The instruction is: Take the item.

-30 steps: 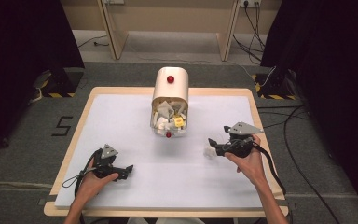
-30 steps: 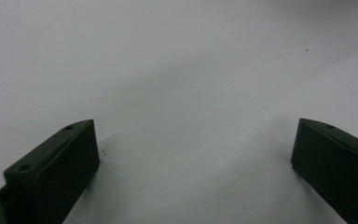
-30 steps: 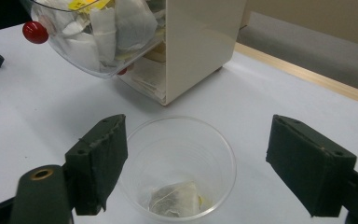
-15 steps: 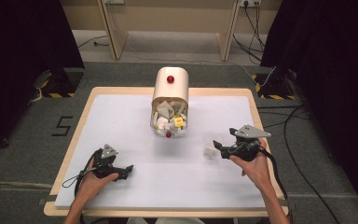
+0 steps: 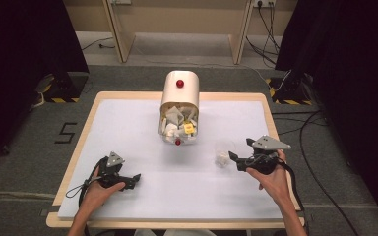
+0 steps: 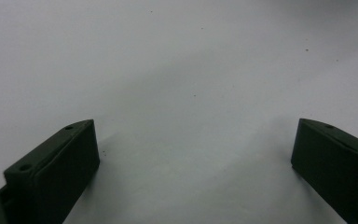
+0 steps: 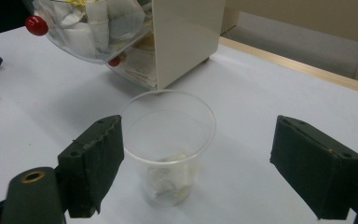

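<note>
Left tool (image 5: 137, 177) wide over bare table (image 5: 128, 128); right tool (image 7: 196, 163) wide, clear cup (image 7: 168, 140) contents blurred

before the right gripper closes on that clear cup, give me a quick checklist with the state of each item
1. Right gripper open wide enough for the cup: ok, its fingers stand well apart.
2. Cup between the fingers: not ok yet, it sits close to the left-hand finger in the right gripper view and just ahead of the tips.
3. Cup upright: ok, rim level on the table.
4. Cup contents: a white sachet lies in the bottom; whether there is more, cannot tell.
5. Dispenser apart from the cup: ok, a gap shows in both views.
6. Left gripper out of the way: ok, open, low over bare table on the person's left.
</note>
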A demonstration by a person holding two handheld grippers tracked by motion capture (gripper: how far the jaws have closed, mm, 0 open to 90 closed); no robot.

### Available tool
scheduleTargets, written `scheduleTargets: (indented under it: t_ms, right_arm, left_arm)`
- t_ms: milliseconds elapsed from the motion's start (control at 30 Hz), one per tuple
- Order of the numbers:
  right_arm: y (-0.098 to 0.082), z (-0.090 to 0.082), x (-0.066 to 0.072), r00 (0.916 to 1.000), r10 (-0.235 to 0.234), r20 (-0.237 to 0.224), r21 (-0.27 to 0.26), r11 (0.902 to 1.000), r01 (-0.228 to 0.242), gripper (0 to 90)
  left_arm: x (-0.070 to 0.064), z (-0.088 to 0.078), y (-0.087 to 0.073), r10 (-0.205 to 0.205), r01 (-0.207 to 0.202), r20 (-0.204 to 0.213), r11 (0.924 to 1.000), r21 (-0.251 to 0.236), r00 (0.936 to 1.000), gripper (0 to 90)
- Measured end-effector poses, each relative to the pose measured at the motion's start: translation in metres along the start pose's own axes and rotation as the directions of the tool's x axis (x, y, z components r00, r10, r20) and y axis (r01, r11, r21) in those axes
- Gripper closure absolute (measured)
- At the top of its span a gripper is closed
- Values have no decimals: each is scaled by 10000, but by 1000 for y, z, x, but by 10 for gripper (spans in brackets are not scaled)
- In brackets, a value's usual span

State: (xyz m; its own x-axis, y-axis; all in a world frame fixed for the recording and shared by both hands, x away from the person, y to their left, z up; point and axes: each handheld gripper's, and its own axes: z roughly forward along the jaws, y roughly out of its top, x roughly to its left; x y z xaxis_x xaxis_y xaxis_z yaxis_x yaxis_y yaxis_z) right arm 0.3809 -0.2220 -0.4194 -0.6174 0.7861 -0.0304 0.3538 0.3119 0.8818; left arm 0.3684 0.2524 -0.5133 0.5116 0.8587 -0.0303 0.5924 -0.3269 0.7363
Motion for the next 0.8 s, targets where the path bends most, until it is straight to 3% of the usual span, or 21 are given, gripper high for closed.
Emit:
scheduleTargets:
  t_ms: [800]
  right_arm:
    - [-29, -10, 7, 9995, -319, -50, 344, 9989, 320, 207]
  left_arm:
    - [0, 0, 0, 0, 0, 13, 10000, -8, 10000, 0]
